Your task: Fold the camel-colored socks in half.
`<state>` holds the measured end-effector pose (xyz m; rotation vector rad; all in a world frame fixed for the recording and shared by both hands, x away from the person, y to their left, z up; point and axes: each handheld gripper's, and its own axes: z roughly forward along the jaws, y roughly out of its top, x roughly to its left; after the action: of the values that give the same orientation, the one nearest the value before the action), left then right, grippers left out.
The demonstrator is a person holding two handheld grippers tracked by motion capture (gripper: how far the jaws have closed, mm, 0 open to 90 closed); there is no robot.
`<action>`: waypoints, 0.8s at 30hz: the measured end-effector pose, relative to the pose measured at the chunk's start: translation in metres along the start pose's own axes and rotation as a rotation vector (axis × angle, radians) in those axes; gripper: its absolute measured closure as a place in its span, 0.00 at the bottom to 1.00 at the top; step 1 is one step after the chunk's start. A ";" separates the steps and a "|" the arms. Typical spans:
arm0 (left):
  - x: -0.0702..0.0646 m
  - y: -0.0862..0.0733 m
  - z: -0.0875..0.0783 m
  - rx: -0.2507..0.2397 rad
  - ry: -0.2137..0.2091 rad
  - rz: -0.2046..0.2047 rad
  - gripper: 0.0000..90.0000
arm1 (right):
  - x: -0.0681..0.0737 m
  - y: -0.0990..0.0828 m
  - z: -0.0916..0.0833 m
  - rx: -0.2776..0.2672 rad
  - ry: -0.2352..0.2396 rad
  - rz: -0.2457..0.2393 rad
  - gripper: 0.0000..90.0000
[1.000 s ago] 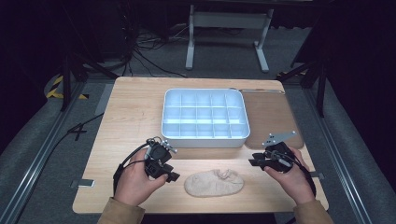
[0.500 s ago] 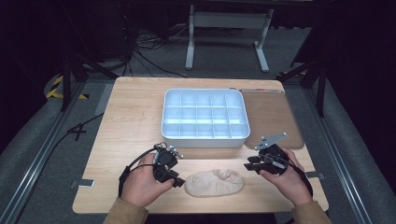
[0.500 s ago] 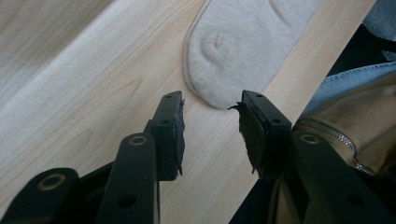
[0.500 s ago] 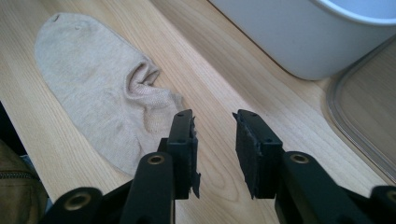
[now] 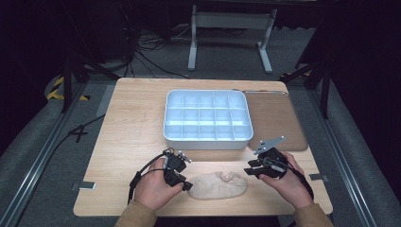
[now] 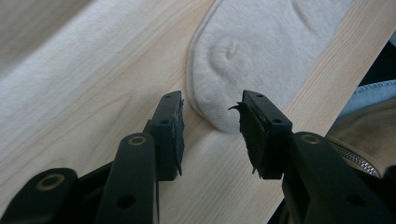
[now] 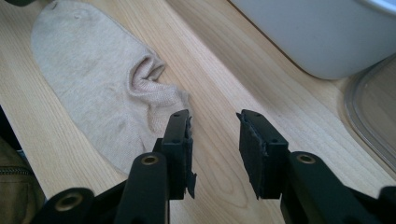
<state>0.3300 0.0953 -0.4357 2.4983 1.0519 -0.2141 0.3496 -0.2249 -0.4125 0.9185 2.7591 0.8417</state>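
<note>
I see the beige sock [image 5: 220, 185] flat on the desk [image 5: 137, 123] between both tools, my left hand-held gripper [image 6: 211, 126] spread around its toe, my right hand-held gripper [image 7: 214, 135], jaws just opening, spread empty beside its cuff.

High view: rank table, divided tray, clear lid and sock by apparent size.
1. Table, largest.
2. Divided tray.
3. Clear lid; its left edge meets the tray, so its full extent is unsure.
4. Sock, smallest.
</note>
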 end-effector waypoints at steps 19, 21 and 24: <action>-0.022 0.009 0.018 0.059 0.118 0.042 0.66 | 0.010 0.005 0.010 0.032 0.014 -0.031 0.68; -0.023 0.010 0.019 0.059 0.127 0.049 0.67 | 0.011 0.005 0.011 0.036 0.013 -0.034 0.68; -0.028 0.011 0.021 0.060 0.130 0.037 0.75 | 0.015 0.007 0.011 0.048 0.016 -0.044 0.68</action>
<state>0.3183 0.0613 -0.4427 2.6130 1.0624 -0.0743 0.3435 -0.2063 -0.4173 0.8584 2.8140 0.7830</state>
